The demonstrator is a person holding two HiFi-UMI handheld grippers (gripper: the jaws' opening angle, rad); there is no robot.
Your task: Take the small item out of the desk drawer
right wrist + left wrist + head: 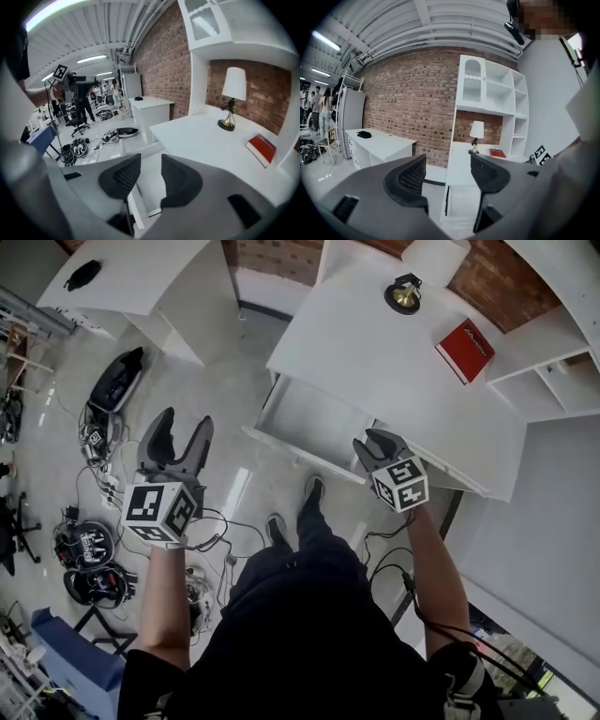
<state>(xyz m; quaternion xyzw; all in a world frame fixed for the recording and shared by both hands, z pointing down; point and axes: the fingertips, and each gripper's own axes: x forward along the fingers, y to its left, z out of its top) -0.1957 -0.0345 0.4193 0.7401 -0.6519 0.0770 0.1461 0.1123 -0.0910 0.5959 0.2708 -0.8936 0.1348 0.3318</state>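
The white bench [375, 362] sits right in front, and its drawer [314, 423] is already pulled out toward the person's feet, so I'd say the step in hand is the reach-in. The right tongs [378, 442] hang just beside the drawer's near right corner, angled down, jaws spread with nothing between them but a view into the drawer. The left tongs [185, 420] are well off to the left over the floor, also spread and empty. To do it cleanly I'd lift the right tongs over the front wall, come down from above, and keep them wide until they straddle the thing, watching the bench edge that overhangs the back of the drawer. The left ones could steady the drawer front or just stay clear. As for the small item, honestly I can't spot it: the part of the drawer floor that shows looks plain white and bare, so I'm guessing it's further back under the benchtop, or too small to pick out.
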